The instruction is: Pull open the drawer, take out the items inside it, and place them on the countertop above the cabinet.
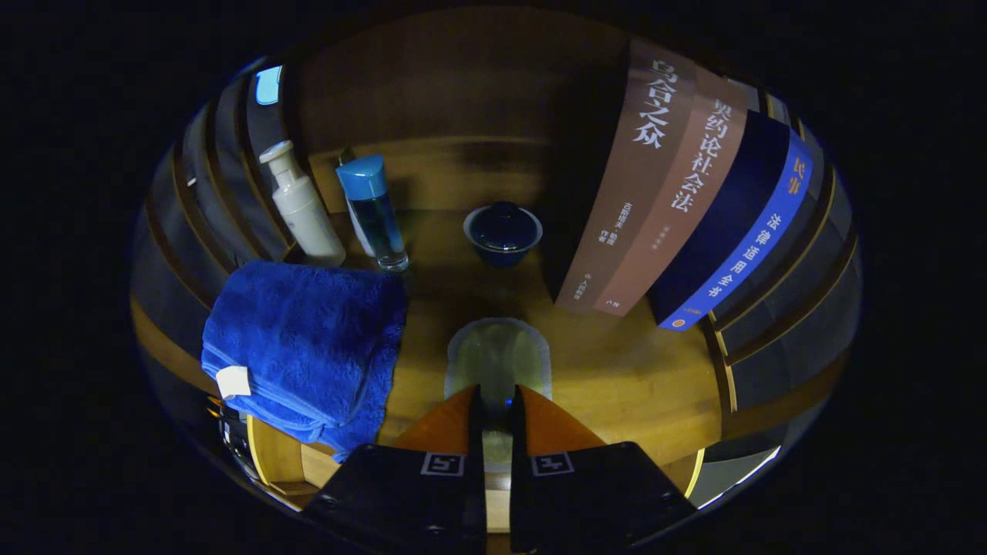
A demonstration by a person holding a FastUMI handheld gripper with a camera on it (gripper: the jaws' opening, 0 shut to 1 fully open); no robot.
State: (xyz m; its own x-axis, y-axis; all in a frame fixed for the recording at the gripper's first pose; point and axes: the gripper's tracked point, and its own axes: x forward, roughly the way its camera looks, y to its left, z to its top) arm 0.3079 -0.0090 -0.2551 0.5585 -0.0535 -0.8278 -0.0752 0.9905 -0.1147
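1. spanning the whole scene, wooden countertop point(632, 370), lit warm near the fingers and dim toward the back.
2. standing upright on the countertop to the right and beyond the fingers, three books point(678, 208) pressed side by side, spines facing the camera: two brownish, one dark blue with a brighter blue band.
3. lying folded to the left of the fingers, blue towel point(304, 347), thick and plush, with a small white tag at its near corner, overhanging the counter's front edge a little.
4. gripping a pale, translucent flat item point(497, 358), gripper point(497, 405) narrowed to a slim gap, both fingers appearing to press on the item's near end; far, rounded end of the item reaching out just ahead of the fingertips, over the countertop. exact kind of item hard to tell.
5. standing beyond the towel, white pump bottle point(302, 208), upright, near the back left.
6. standing just right of the pump bottle, clear bottle with a blue cap point(372, 212), bluish inside, apart from the towel's far edge by a small gap.
7. sitting straight beyond the fingers, between the bottles and the books, dark blue lidded cup point(503, 231), pale rim showing, lid on.
8. showing below the counter's front edge, left of the fingers, open drawer point(281, 459) with pale wooden sides, contents not discernible.
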